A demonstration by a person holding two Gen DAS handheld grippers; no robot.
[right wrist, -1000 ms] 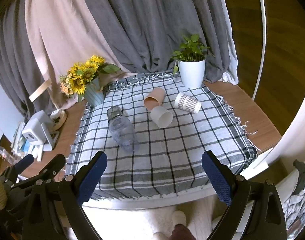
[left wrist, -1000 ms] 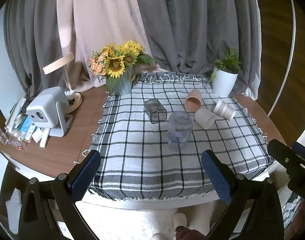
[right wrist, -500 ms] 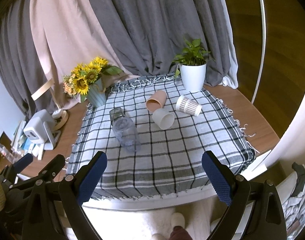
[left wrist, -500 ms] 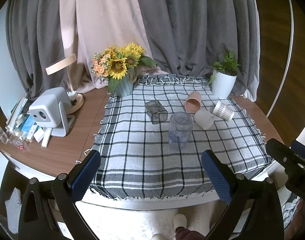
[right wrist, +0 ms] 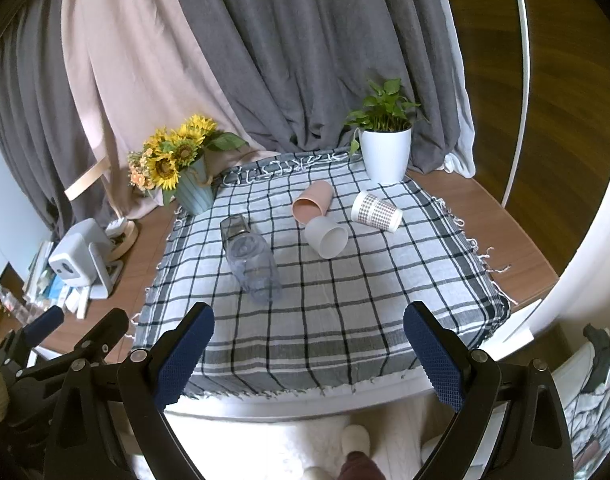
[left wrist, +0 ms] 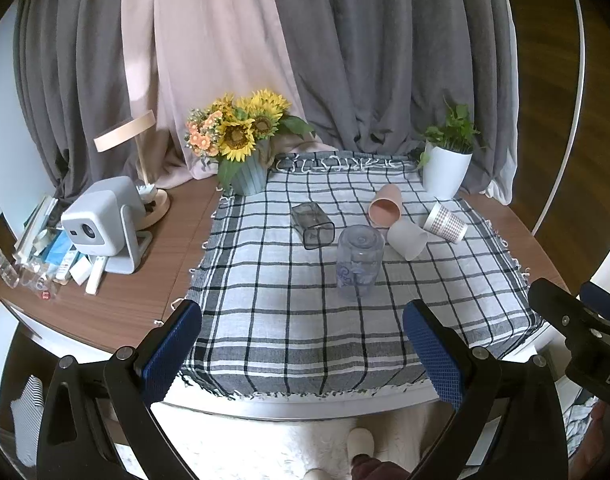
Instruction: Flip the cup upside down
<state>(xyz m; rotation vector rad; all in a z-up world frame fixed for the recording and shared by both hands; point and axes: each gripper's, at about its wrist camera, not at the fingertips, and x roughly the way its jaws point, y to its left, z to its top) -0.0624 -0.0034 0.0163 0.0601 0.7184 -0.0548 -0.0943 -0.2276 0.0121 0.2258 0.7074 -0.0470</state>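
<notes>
Several cups lie on their sides on a checked cloth (left wrist: 289, 320): a clear round glass (left wrist: 359, 260) (right wrist: 255, 266), a dark square glass (left wrist: 311, 224) (right wrist: 235, 228), a pink cup (left wrist: 385, 210) (right wrist: 313, 202), a frosted white cup (left wrist: 407, 238) (right wrist: 327, 236) and a patterned paper cup (left wrist: 445, 222) (right wrist: 377, 212). My left gripper (left wrist: 303, 354) is open and empty, back at the table's near edge. My right gripper (right wrist: 309, 354) is also open and empty at the near edge.
A sunflower vase (left wrist: 247, 172) stands at the cloth's back left corner, a white potted plant (left wrist: 445, 170) at the back right. A grey projector (left wrist: 103, 220), a lamp (left wrist: 145, 184) and small clutter sit on the wooden table to the left.
Both grippers have risen and pulled back slightly, so the table looks a bit farther and lower. The cups have not moved.
</notes>
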